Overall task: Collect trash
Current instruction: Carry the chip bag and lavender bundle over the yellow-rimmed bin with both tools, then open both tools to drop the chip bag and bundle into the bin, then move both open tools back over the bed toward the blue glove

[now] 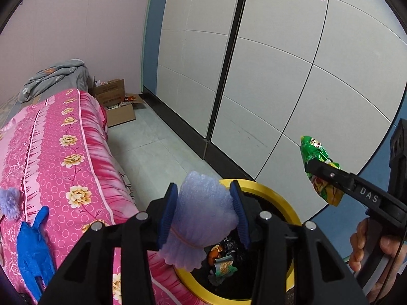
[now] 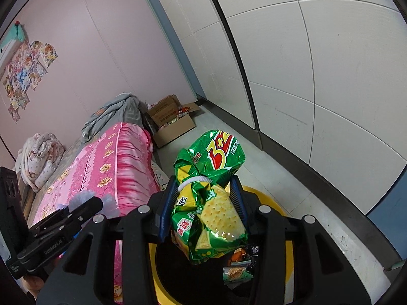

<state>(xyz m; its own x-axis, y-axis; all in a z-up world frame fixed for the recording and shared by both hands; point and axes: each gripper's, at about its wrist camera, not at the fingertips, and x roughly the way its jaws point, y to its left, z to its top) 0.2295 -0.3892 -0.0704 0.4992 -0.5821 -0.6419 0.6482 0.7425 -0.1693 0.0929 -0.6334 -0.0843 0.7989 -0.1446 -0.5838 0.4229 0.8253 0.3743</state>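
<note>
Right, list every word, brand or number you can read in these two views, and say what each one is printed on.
"DAS": on the arm of the right tool.
"GenRobot.AI": on the arm of the left tool; smaller print below it is unreadable.
"3+2": large on the green cracker bag; its other characters are too crumpled to read.
Cardboard box: print too small.
Wall posters: no legible text.

Place: I'm looking at a home bedroom.
Bed: pink floral bedspread (image 1: 63,152), grey blanket (image 2: 114,114) heaped at its far end.
Wall: cartoon pictures (image 2: 25,73) on pink.
Storage: white wardrobe doors (image 1: 267,76), cardboard boxes (image 1: 114,101) on floor.
</note>
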